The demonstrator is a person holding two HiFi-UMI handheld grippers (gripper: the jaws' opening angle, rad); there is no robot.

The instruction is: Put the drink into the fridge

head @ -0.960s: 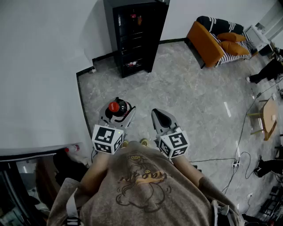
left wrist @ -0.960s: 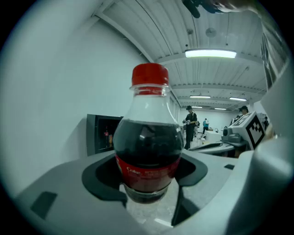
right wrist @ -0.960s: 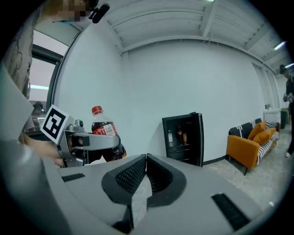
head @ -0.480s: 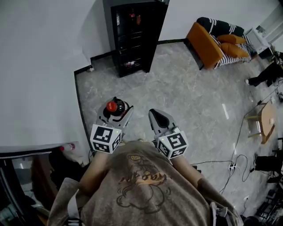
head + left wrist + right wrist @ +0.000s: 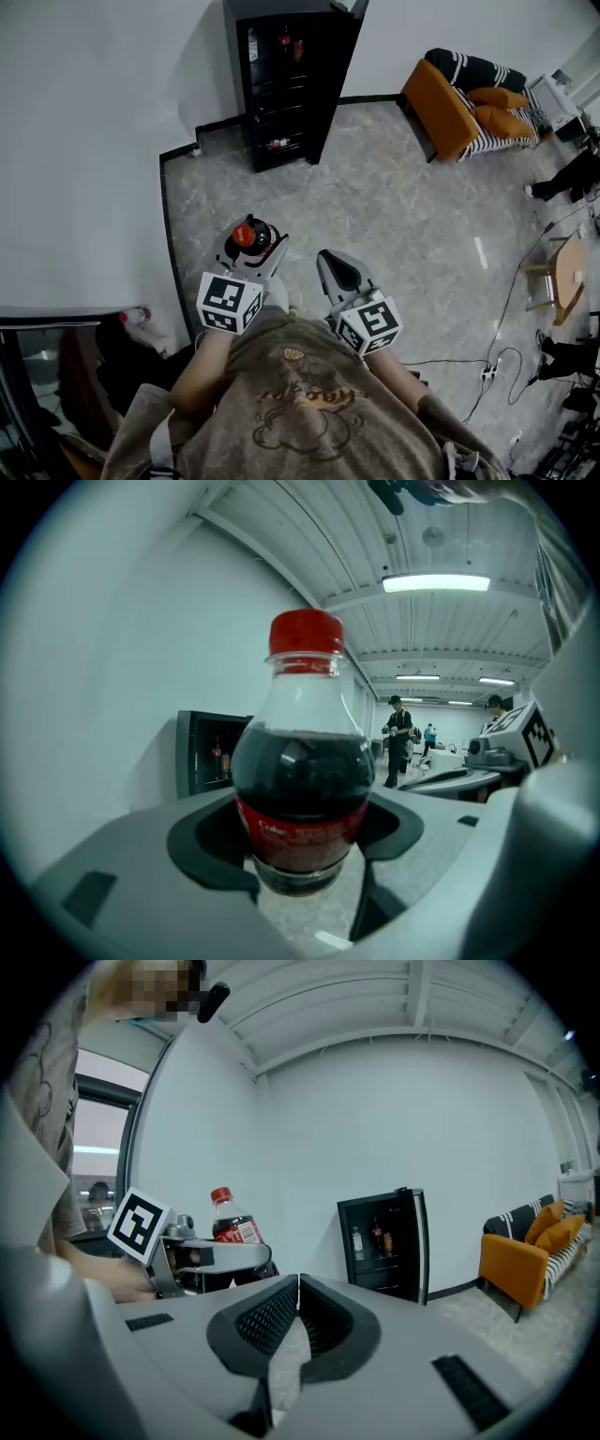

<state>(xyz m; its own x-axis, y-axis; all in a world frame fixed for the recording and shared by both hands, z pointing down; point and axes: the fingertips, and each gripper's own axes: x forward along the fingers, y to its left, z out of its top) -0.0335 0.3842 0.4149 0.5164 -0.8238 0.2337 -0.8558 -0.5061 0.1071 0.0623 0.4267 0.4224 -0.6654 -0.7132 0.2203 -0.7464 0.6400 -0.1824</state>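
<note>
A grey stone-patterned floor (image 5: 403, 206) fills most of the head view, meeting a white wall (image 5: 103, 112) on the left. One black fridge (image 5: 286, 84) stands against that wall at the far end. In the right gripper view three small bottles (image 5: 377, 1239) show on one of its upper shelves. One orange sofa (image 5: 448, 101) stands to the fridge's right, with two orange cushions (image 5: 504, 111) on it.

The person's shirt (image 5: 305, 403) fills the bottom of the head view, and the two grippers are held out side by side just in front of it, well apart from the fridge. The left gripper (image 5: 249, 246) has its fingers (image 5: 216, 841) pinching one cola bottle (image 5: 243, 233) low on the body, at the red label. The bottle stands upright, dark to the shoulder, with its one red cap (image 5: 307, 635) on. The right gripper (image 5: 339, 274) holds nothing, and its two ribbed fingers (image 5: 267, 1321) are pressed together at the tips.
</note>
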